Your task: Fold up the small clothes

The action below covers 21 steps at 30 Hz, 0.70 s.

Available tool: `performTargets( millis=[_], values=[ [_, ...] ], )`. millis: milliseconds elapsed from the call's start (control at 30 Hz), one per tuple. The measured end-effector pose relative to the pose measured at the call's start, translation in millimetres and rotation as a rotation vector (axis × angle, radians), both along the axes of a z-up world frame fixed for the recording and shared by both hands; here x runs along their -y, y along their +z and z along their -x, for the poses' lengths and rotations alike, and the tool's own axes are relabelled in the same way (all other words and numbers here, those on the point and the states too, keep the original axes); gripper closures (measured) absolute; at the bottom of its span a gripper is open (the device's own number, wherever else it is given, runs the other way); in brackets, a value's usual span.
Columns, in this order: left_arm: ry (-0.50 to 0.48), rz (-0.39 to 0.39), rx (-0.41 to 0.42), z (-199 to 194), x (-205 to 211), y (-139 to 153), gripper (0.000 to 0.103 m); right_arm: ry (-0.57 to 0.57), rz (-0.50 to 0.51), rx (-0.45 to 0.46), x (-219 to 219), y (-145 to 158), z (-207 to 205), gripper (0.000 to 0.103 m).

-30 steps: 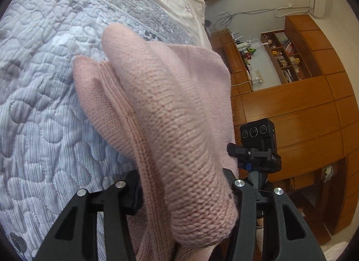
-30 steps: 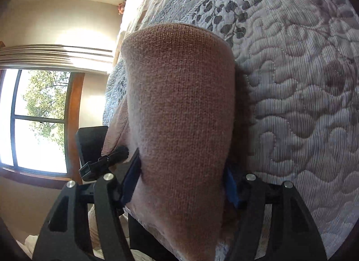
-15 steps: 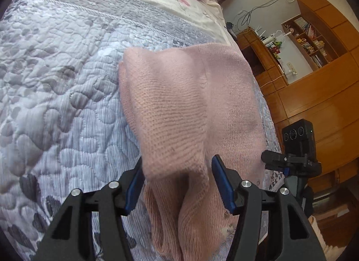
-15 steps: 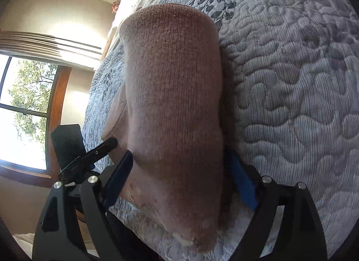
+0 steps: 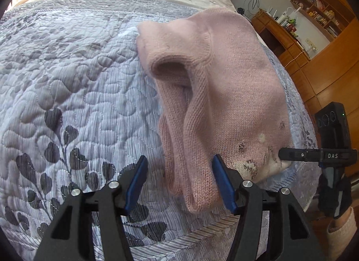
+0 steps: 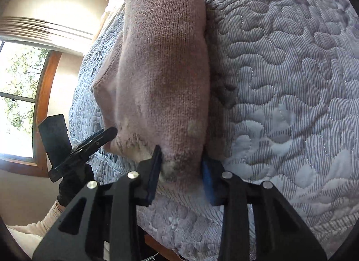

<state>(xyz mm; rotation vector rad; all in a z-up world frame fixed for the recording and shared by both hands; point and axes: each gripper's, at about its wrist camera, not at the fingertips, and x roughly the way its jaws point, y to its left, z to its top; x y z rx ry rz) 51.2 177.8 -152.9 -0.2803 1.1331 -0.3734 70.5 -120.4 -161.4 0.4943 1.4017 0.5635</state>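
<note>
Pink knit, a small sweater (image 5: 226,85) lies folded on the grey quilted bedspread (image 5: 67,85) near the bed's edge, its sleeve doubled into a long roll on the left side. The left tongs (image 5: 179,182) stand spread apart, blue pads on either side of the sleeve's end, not pressing it. Further right, the sweater's hem shows a white patch with dark stitching, and the tip of the other tool reaches it. In the right wrist view, the right tongs (image 6: 181,169) straddle the sweater's (image 6: 163,70) near corner, pads against the knit; whether they pinch it I cannot tell. A wooden cabinet (image 5: 332,63) stands beyond the bed.
</note>
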Motion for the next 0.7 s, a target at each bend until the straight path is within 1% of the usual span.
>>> performTargets(
  millis=[133,233,267,300,333,367,400,433,500,567,700],
  values=[
    [0.003,0.014,-0.014,3.4,-7.1,-8.9,0.039,-0.023,0.026,-0.034,-2.9,-10.5,1.7,0.070],
    [0.014,0.004,-0.020,6.9,-8.0,-5.5,0.039,-0.032,0.039,-0.031,3.0,-5.2,10.8,0.062],
    [0.018,-0.007,-0.023,6.0,-7.8,-3.1,0.039,-0.030,0.067,-0.017,-10.2,5.6,10.2,0.058],
    [0.023,-0.020,-0.021,8.0,-7.3,1.6,0.039,-0.024,0.098,0.003,-12.4,12.1,13.8,0.049],
    [0.027,-0.031,-0.017,11.1,-6.8,7.3,0.040,-0.018,0.130,0.029,-14.9,19.4,17.6,0.045],
    [0.028,-0.043,-0.015,13.8,-6.3,12.6,0.040,-0.013,0.170,0.053,-15.4,24.3,17.6,0.032],
    [0.028,-0.056,-0.016,16.9,-5.5,18.1,0.040,-0.012,0.219,0.079,-15.3,30.7,21.8,0.023],
    [0.031,-0.067,-0.014,20.7,-4.7,24.0,0.040,-0.012,0.261,0.103,-15.6,36.2,27.0,0.021],
    [0.047,-0.095,-0.005,28.2,-3.8,35.7,0.037,-0.018,0.307,0.134,-18.2,48.8,34.7,0.016],
    [0.063,-0.111,0.004,37.1,-2.1,47.4,0.032,-0.036,0.359,0.155,-19.0,60.2,41.9,0.012],
    [0.077,-0.167,0.030,53.3,4.7,68.2,0.025,-0.058,0.475,0.228,-25.8,84.8,54.6,0.012]
  ],
)
